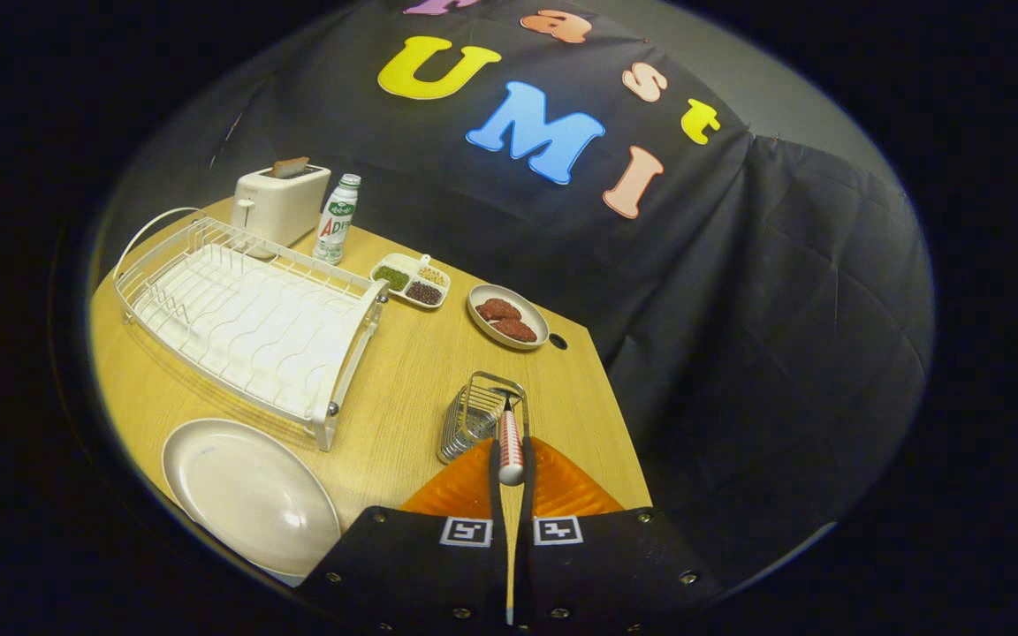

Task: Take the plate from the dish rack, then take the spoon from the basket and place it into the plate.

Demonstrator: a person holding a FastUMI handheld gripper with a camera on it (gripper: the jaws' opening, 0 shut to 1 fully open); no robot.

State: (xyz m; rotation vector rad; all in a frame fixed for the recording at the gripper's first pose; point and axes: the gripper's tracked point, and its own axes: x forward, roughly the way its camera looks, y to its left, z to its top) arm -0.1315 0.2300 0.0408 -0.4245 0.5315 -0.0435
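Note:
My gripper (510,455) is shut on the spoon (510,442), whose red-and-white handle is pinched between the fingers and points up toward me. The spoon's lower end still reaches into the small wire basket (474,415), which stands just ahead of the fingers on the wooden table. A pale round plate (248,495) lies flat on the table to the left of the fingers, near the front edge. The white wire dish rack (248,322) sits beyond the plate with nothing in it.
Behind the rack stand a white toaster (279,205) with bread in it and a small bottle (336,219). A divided dish of grains (410,281) and a plate with two reddish patties (507,316) lie beyond the basket. The table's right edge (617,424) runs close beside the basket.

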